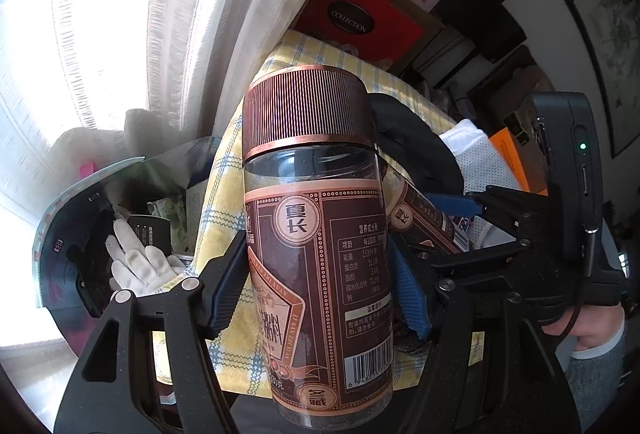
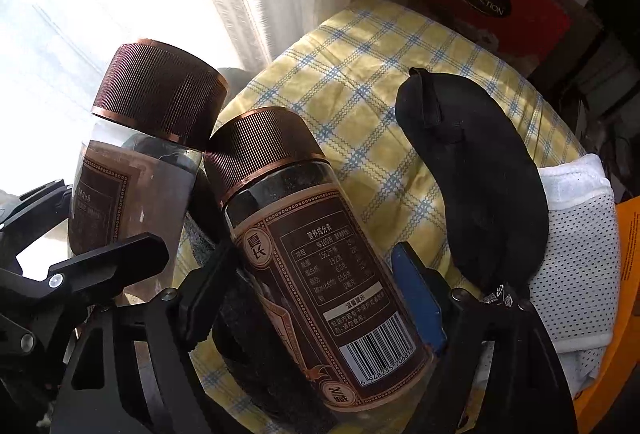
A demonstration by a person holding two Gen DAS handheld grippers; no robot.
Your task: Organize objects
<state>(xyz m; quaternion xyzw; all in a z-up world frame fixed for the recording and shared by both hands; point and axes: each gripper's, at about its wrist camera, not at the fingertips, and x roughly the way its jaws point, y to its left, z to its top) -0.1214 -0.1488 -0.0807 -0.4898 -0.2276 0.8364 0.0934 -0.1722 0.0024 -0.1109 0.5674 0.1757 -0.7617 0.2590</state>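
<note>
My left gripper is shut on a clear jar with a brown ribbed cap and brown label, held upright. My right gripper is shut on a second, matching jar, tilted left. In the right wrist view the left jar stands just left of the right jar, their caps nearly touching, with a left finger in front. In the left wrist view the right jar shows behind the first, held by the right gripper.
Behind both jars lies a yellow checked cloth with a black pouch and white mesh fabric on it. Red gift boxes stand at the back right. White curtains hang left. A white glove lies at lower left.
</note>
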